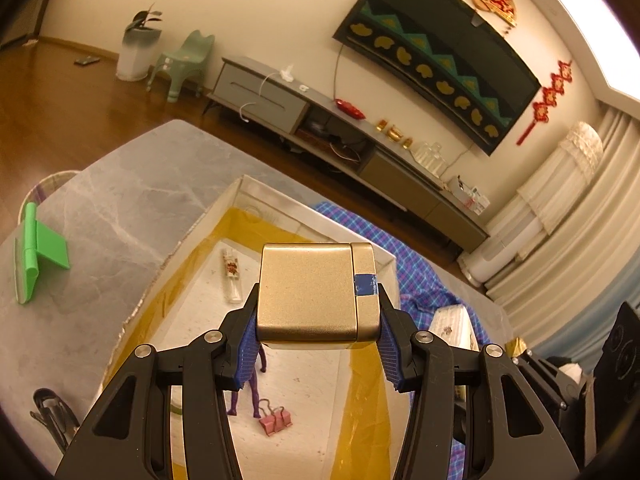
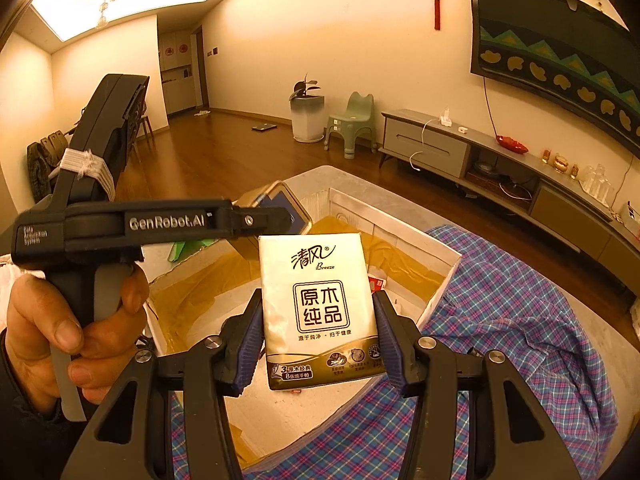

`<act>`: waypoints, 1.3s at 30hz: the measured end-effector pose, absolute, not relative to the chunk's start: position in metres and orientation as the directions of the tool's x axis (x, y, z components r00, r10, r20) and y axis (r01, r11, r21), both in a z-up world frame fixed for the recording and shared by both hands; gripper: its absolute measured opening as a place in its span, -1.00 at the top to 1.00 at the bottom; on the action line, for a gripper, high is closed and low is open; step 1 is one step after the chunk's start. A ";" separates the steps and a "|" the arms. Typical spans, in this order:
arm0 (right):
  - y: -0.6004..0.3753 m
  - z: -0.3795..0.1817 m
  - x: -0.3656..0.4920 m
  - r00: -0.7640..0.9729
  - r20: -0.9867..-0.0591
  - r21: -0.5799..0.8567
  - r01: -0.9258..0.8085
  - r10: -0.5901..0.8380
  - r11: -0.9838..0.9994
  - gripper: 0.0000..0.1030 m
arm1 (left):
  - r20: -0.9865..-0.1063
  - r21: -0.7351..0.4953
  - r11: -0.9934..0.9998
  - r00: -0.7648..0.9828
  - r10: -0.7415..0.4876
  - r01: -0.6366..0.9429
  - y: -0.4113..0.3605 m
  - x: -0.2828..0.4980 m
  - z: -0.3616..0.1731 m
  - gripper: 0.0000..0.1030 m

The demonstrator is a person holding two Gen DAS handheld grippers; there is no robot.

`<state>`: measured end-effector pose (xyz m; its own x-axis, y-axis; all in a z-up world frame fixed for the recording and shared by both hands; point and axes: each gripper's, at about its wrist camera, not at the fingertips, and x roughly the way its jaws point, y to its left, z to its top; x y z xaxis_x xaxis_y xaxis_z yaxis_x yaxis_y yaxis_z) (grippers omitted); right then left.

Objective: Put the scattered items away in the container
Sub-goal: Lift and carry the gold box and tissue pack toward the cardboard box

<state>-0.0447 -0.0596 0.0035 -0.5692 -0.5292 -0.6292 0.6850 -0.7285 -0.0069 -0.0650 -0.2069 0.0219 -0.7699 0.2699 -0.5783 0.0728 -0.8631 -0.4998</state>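
Tissue pack (image 2: 322,312), upright and clamped across its width by the right gripper (image 2: 320,344), hangs over the container's (image 2: 440,280) near edge; left gripper (image 1: 318,340) pinches a gold box (image 1: 316,292) above its middle

The open white foam box with yellow tape along its inner walls (image 1: 248,216) lies directly under both claws. In the left wrist view its floor is mostly bare at the centre and toward 3 o'clock. A clear lighter (image 1: 232,276) lies toward 11 o'clock, and a purple figurine (image 1: 256,384) and a pink binder clip (image 1: 276,422) near 6 o'clock.

In the right wrist view, the left claw (image 2: 276,216) with its gold rectangular box (image 2: 280,204) crosses the box's 10 o'clock side. The blue and pink plaid cloth (image 2: 520,320) drapes the wall from 3 to 5 o'clock.

The grey marble tabletop (image 1: 100,200) at 9 o'clock carries a green plastic hinged stand (image 1: 40,248).
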 end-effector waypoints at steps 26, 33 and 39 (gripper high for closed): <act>-0.074 -0.028 -0.103 -0.492 -0.751 -0.028 0.690 -0.441 -0.723 -0.03 | -0.660 -0.622 -0.761 -0.644 0.386 0.182 -0.226 -0.092 -0.021 -0.02; -0.080 -0.031 -0.127 -0.480 -0.774 -0.028 0.677 -0.413 -0.735 -0.03 | -0.694 -0.604 -0.767 -0.617 0.371 0.218 -0.213 -0.088 -0.028 -0.02; -0.097 -0.042 -0.129 -0.414 -0.819 -0.038 0.730 -0.398 -0.682 -0.03 | -0.728 -0.545 -0.794 -0.622 0.288 0.270 -0.226 -0.092 -0.029 -0.02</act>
